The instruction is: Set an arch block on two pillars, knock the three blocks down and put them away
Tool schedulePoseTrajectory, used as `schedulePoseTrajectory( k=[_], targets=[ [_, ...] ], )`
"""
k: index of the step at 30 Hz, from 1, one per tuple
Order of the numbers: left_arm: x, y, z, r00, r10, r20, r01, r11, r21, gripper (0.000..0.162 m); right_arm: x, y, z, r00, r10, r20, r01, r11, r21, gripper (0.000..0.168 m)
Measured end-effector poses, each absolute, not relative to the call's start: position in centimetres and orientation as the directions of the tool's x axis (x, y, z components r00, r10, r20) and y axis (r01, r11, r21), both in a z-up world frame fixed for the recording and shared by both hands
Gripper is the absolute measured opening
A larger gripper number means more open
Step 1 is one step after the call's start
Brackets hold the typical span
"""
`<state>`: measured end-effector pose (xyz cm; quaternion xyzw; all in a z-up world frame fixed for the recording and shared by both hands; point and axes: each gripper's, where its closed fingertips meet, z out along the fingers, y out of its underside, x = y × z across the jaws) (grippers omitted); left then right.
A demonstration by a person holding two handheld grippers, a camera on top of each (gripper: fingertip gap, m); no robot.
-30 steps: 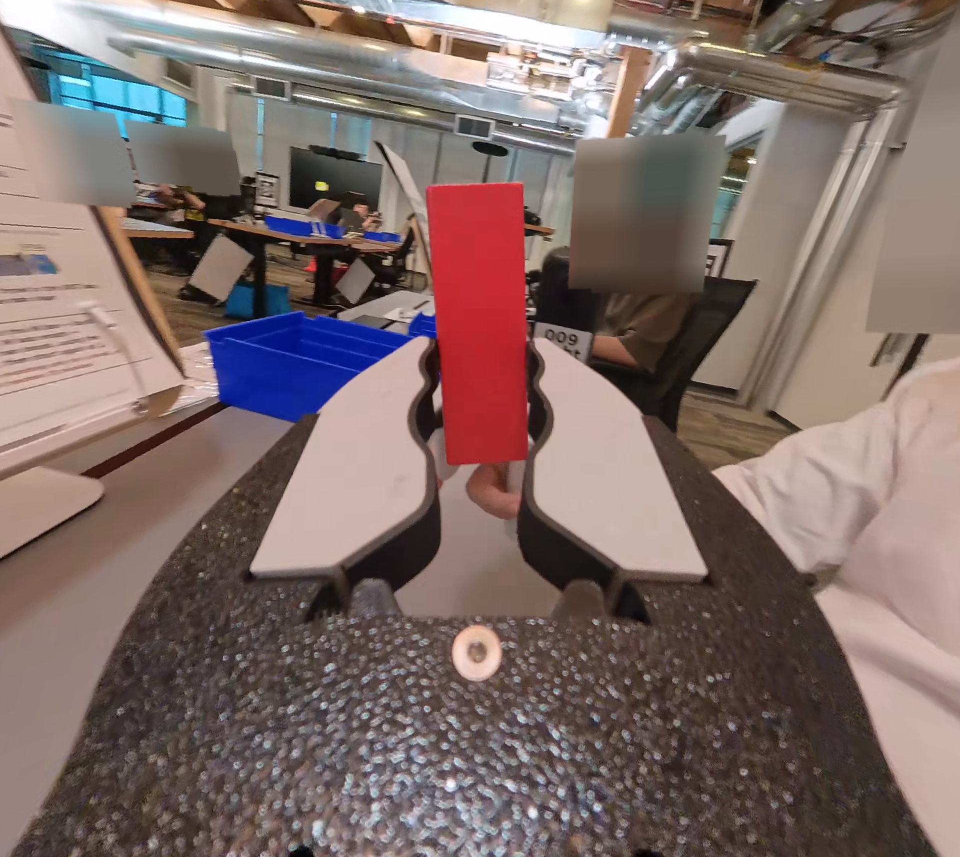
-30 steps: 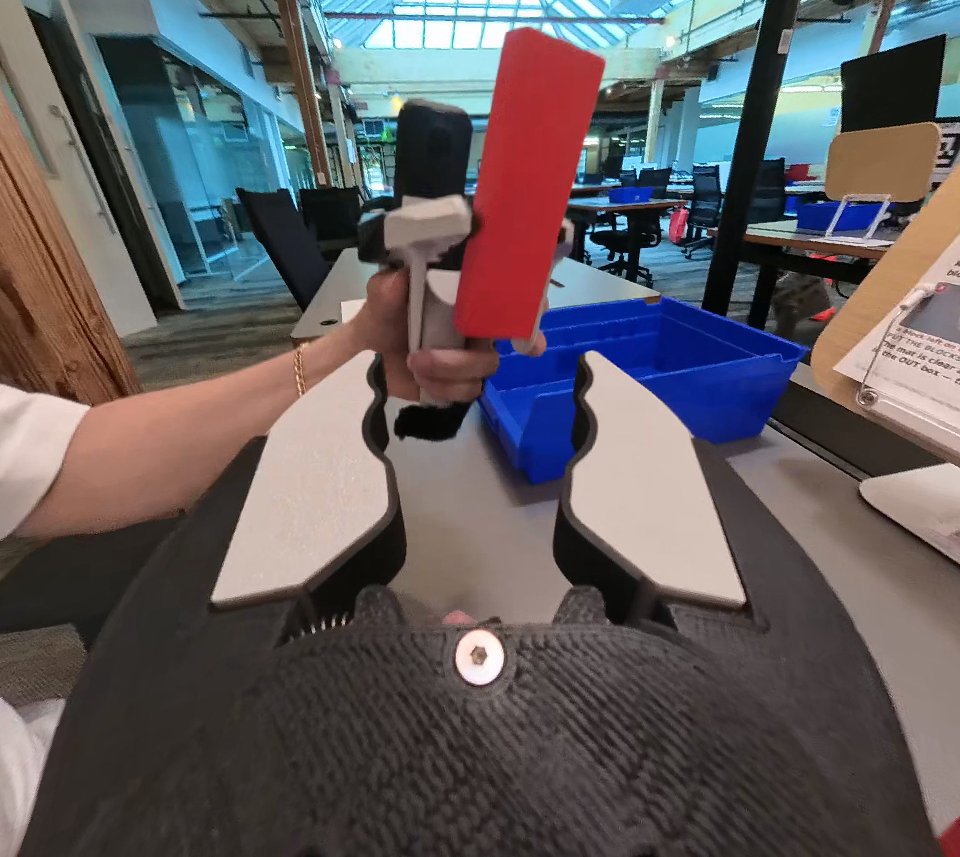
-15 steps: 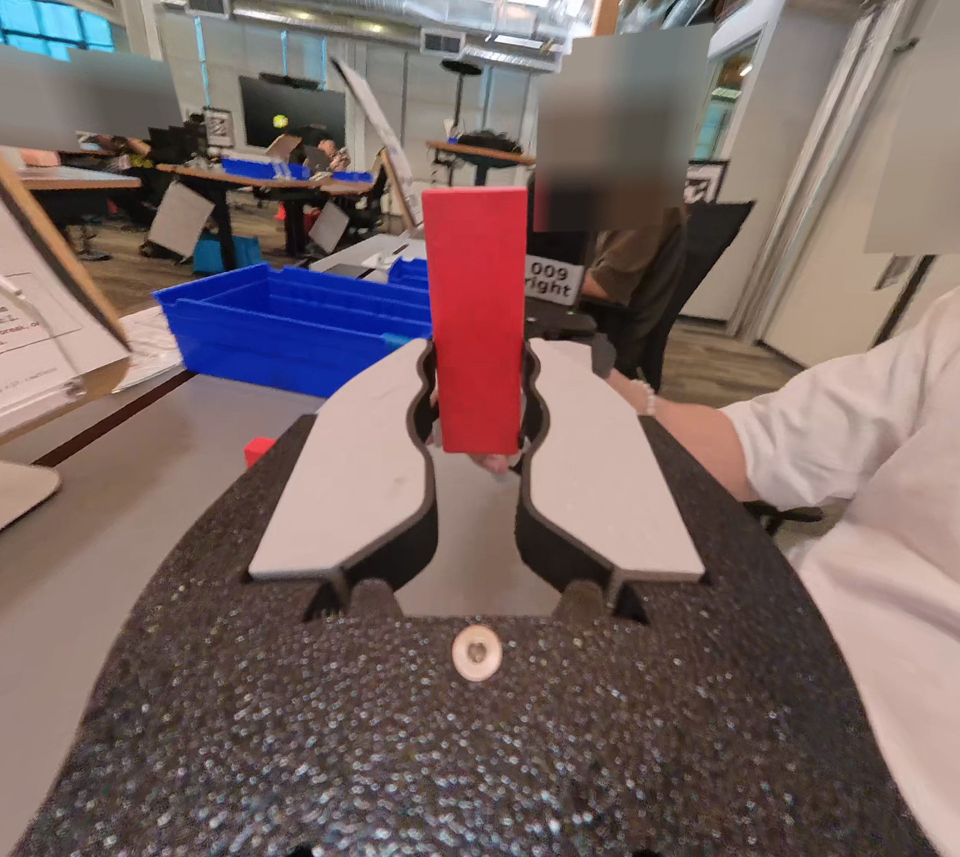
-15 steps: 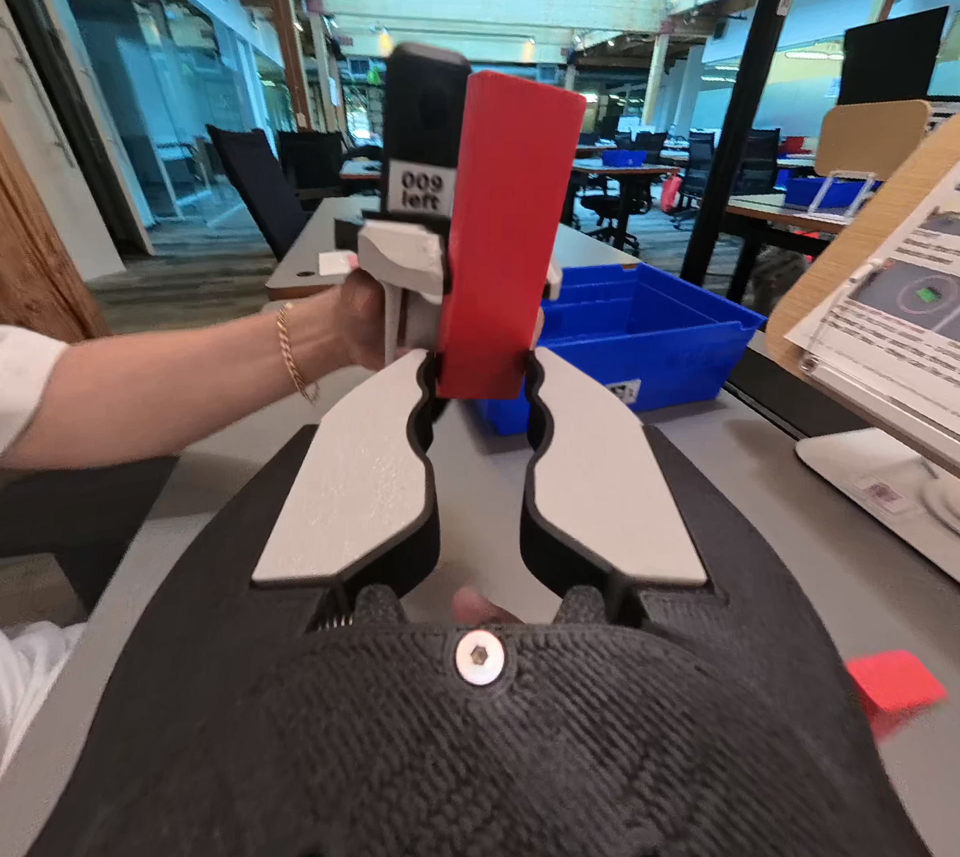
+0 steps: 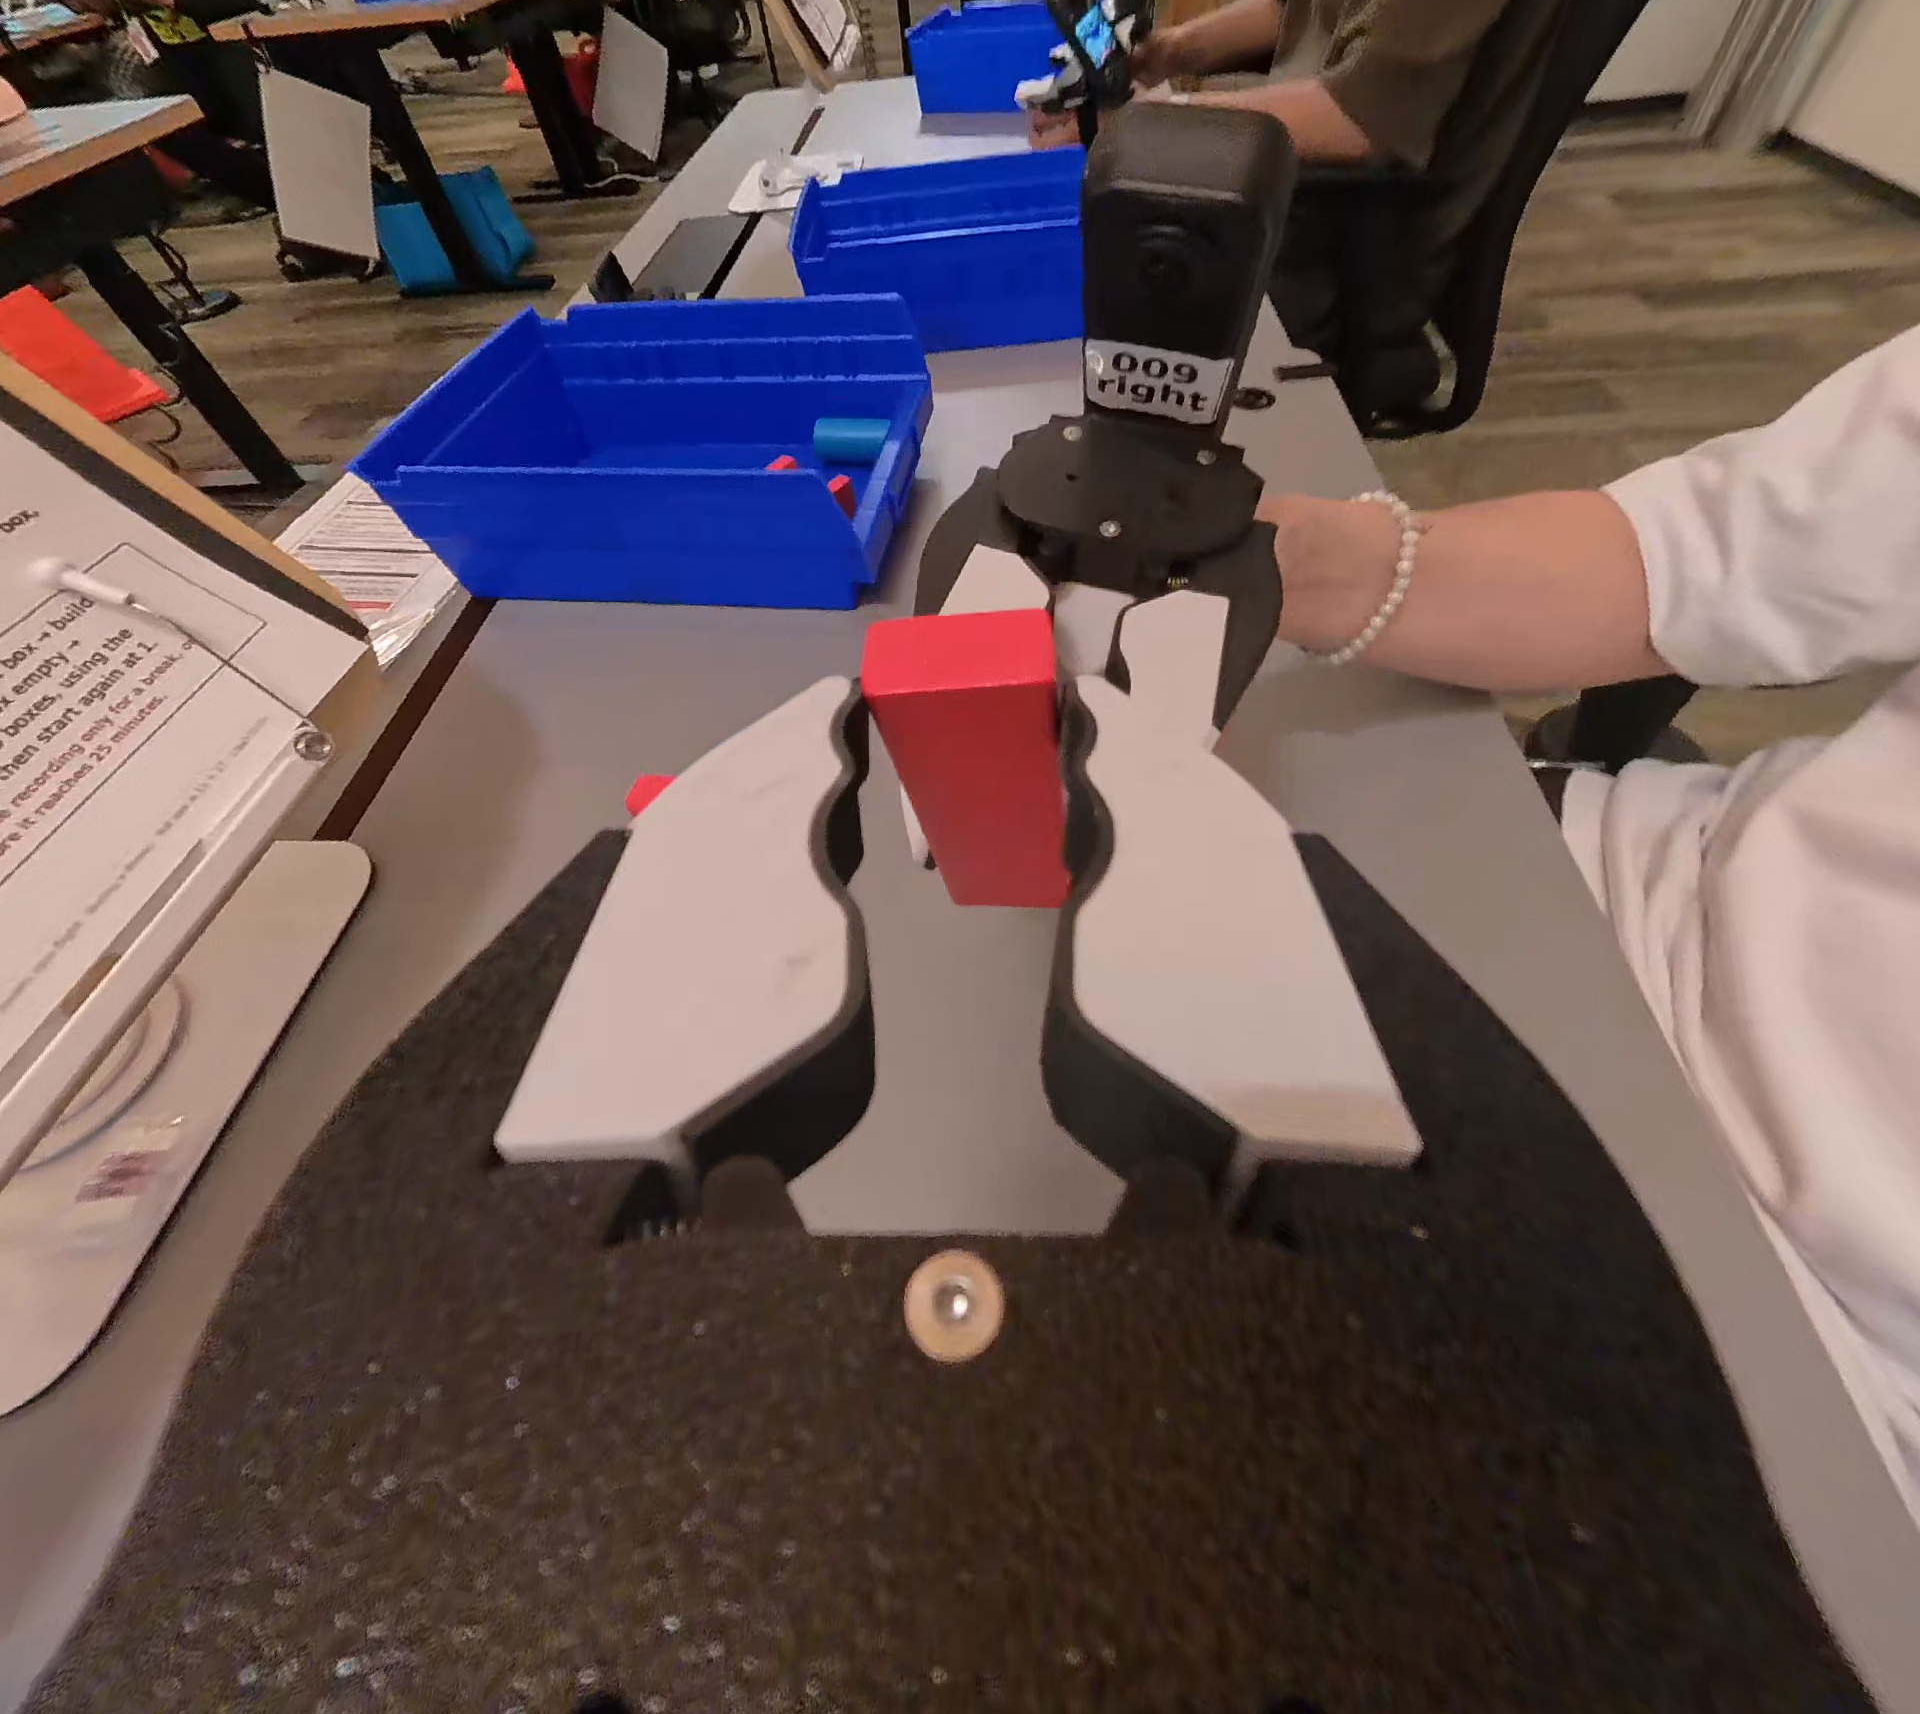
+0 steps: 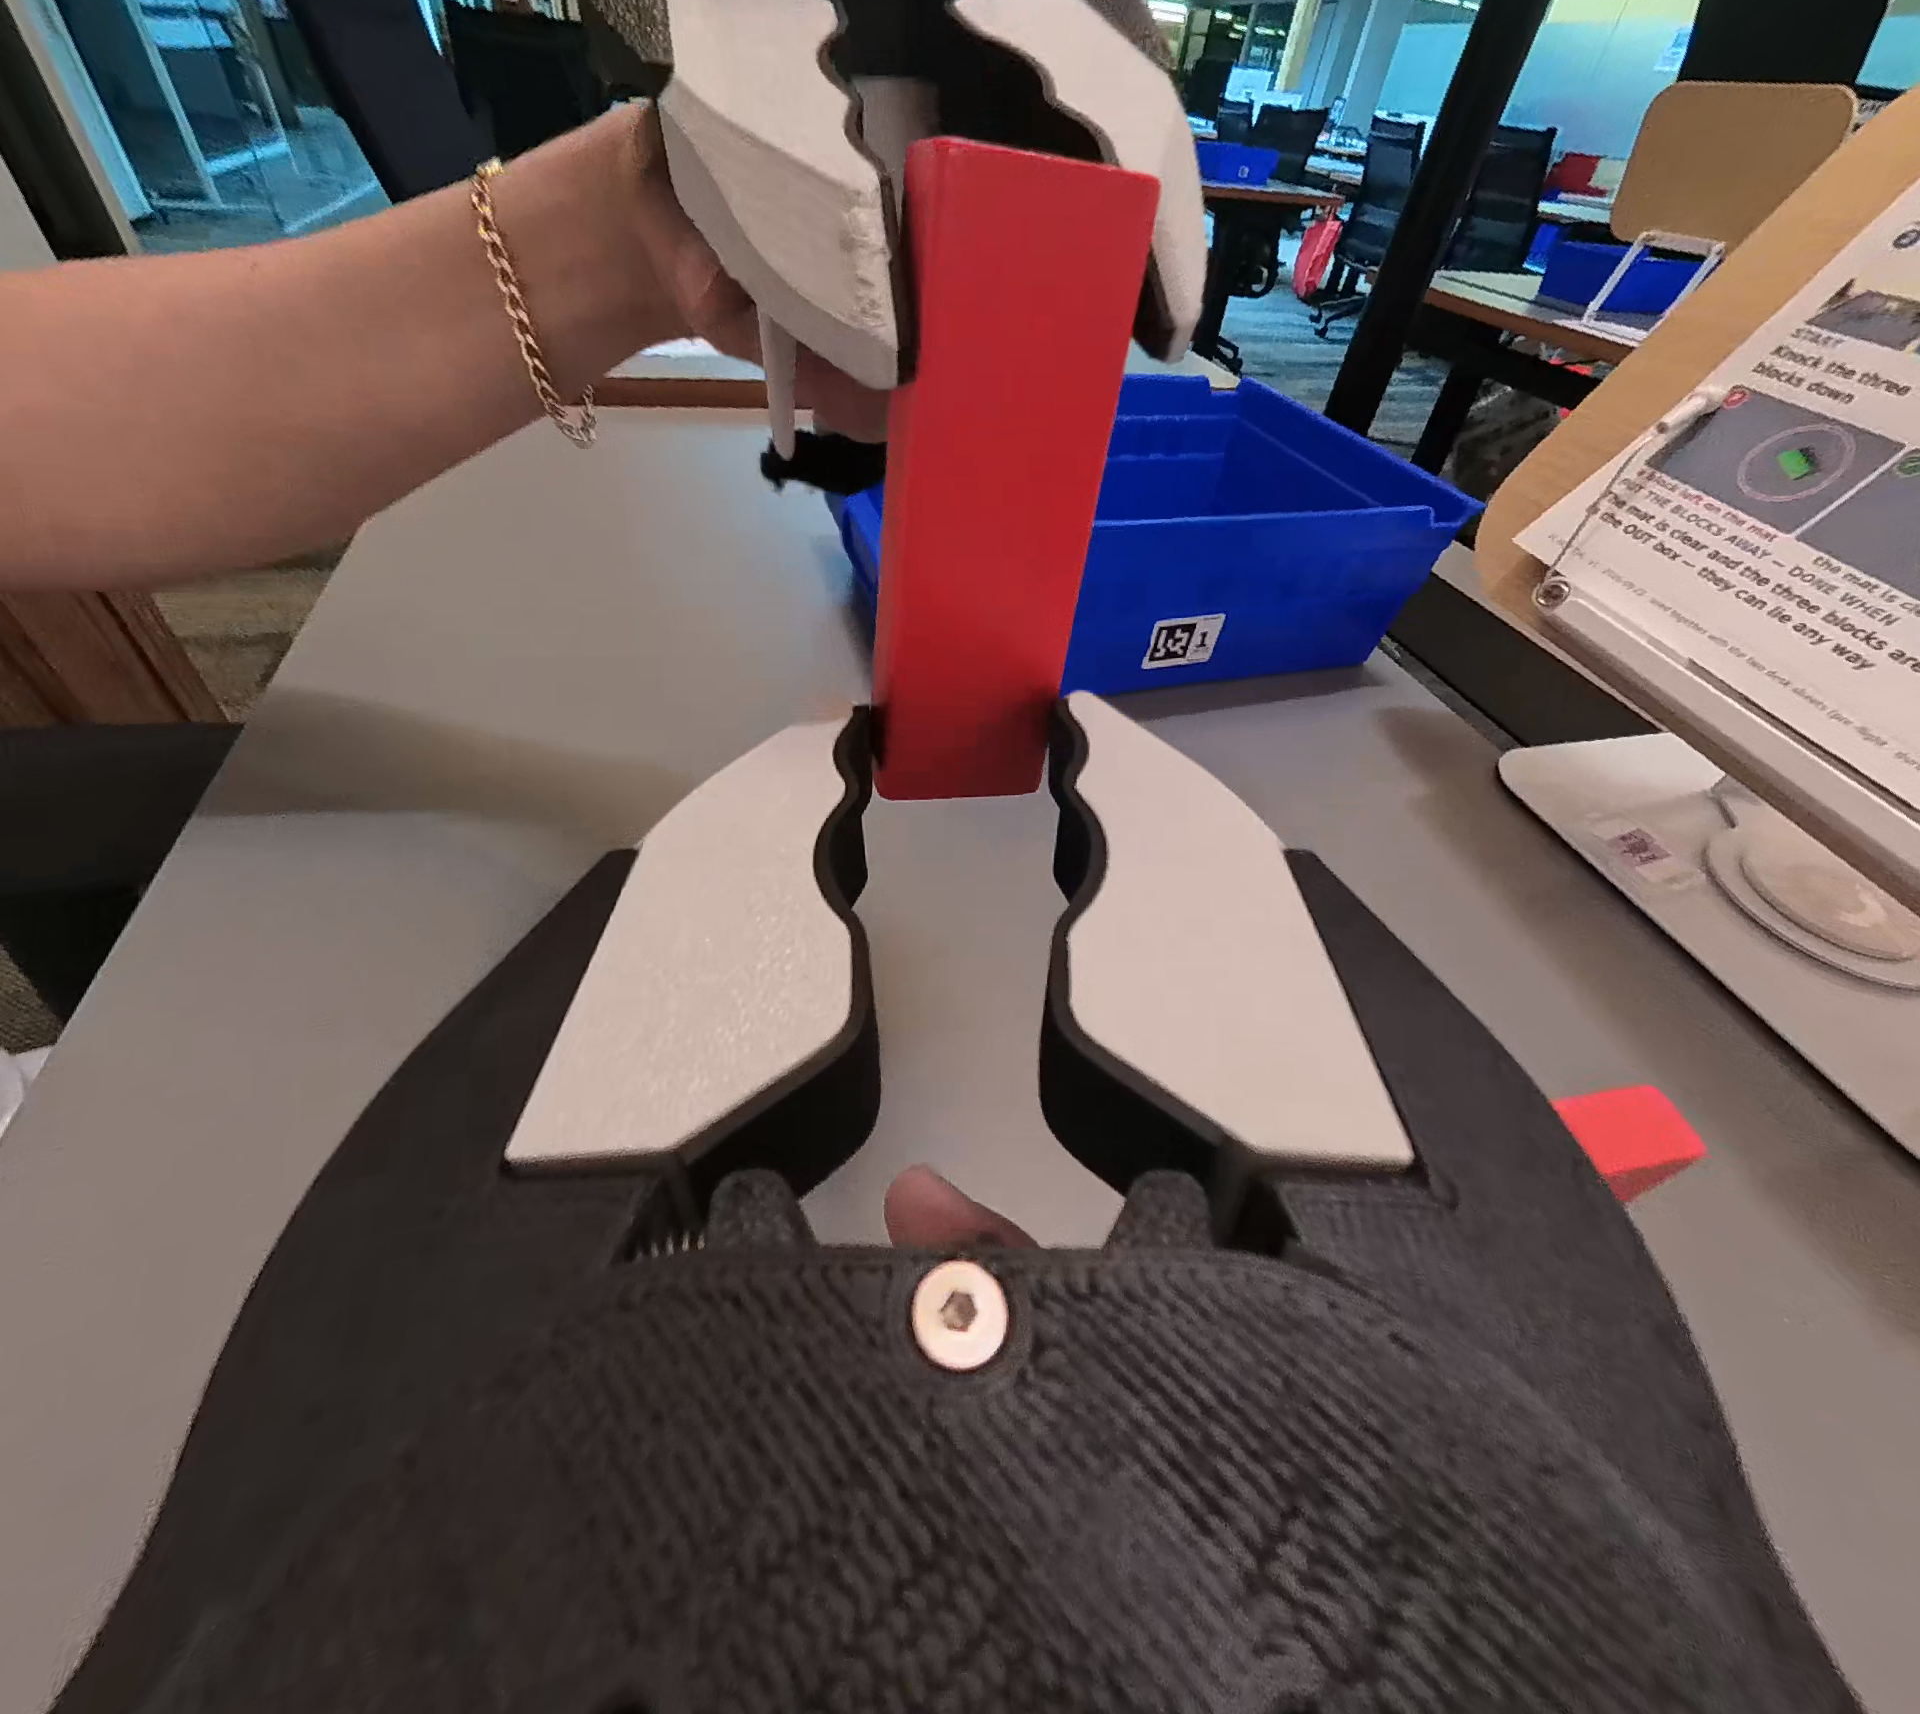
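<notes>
- Red rectangular block spans both tools, above the grey table.
- Left gripper clamps one end.
- Right gripper clamps the other.

A long red block is clamped at both ends — below by the right hand-held gripper, above by the left hand-held gripper — before a blue bin on the grey desk.

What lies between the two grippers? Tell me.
The red block: right gripper clamps its lower end, left gripper its upper end; the right wrist view shows this.
</notes>
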<state>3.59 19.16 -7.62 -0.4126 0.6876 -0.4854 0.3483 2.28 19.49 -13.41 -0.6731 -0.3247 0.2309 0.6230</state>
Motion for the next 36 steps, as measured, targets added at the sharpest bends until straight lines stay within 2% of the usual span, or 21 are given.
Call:
schedulePoseTrajectory(
  k=[5,11,16,21,27,36],
  targets=[
    [4.2,19.3,-8.7,-0.418,-0.907,-0.053,-0.282,0.185,-0.942,0.033,3.3,19.8,-14.4,0.704,0.702,0.104,0.180,-0.035,-0.983,0.033],
    [5.6,22.4,-11.7,-0.335,-0.938,-0.092,-0.367,0.220,-0.904,0.033,7.2,19.4,-15.4,0.800,0.582,0.144,0.253,-0.110,-0.961,0.078],
    [8.1,25.8,-14.2,-0.267,-0.961,-0.077,-0.368,0.175,-0.913,0.033,10.8,17.4,-15.1,0.842,0.515,0.162,0.262,-0.127,-0.957,0.081],
    [10.2,27.4,-17.0,-0.302,-0.949,-0.091,-0.364,0.203,-0.909,0.033,13.5,15.5,-13.9,0.859,0.480,0.177,0.267,-0.127,-0.955,0.080],
    [11.1,29.2,-19.8,-0.312,-0.950,-0.022,-0.385,0.148,-0.911,0.032,15.2,14.9,-13.2,0.875,0.466,0.131,0.201,-0.102,-0.974,0.077],
    [11.6,29.8,-21.8,-0.332,-0.943,0.023,-0.421,0.127,-0.898,0.032,15.7,15.1,-13.7,0.873,0.470,0.133,0.207,-0.108,-0.972,0.076]
  ],
)
